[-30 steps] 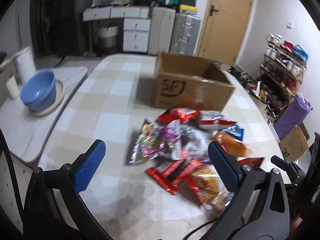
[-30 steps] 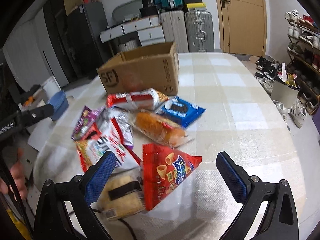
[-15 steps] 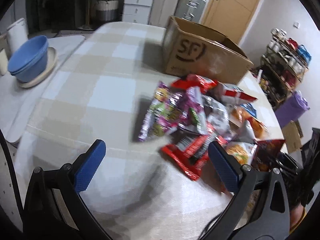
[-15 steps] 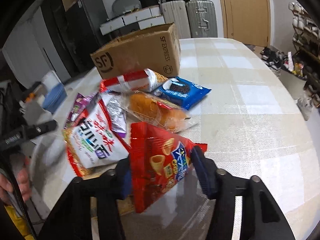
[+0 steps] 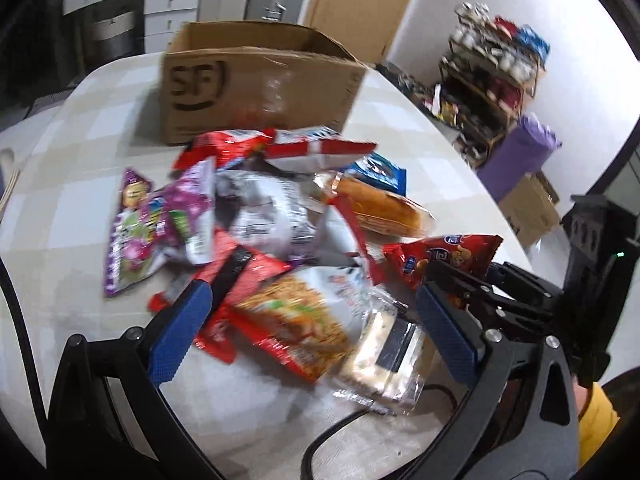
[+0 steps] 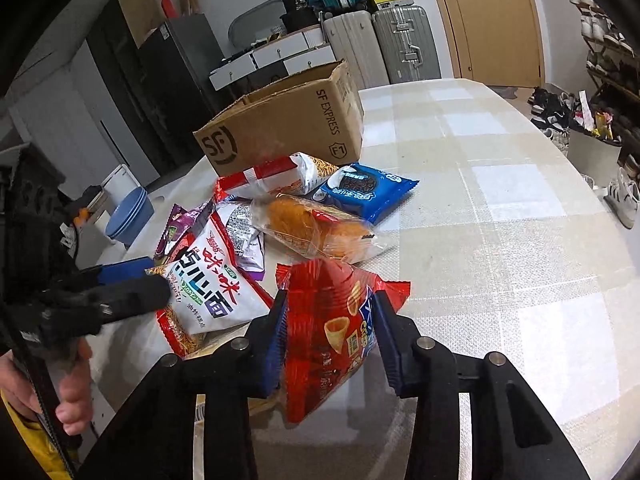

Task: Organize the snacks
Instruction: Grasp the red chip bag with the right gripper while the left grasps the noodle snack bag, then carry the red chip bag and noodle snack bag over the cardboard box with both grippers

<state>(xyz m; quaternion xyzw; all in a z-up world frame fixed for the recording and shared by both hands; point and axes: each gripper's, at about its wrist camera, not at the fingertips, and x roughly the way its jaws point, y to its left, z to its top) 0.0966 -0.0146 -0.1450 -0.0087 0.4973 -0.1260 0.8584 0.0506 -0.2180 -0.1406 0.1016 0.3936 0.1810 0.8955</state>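
The right gripper [image 6: 328,336], wide open 1 second before, was closing on the red snack bag [image 6: 332,328], beside the pile before the cardboard box [image 6: 288,120]; it looked ready to lift. The left gripper [image 5: 312,332] stood open above the noodle packet [image 5: 296,320].

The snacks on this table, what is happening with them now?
A person is sorting a pile of snack packets in front of an open cardboard box. The right gripper is closing on a red chip bag, already pinched between its pads. The left gripper hangs open above the noodle packet.
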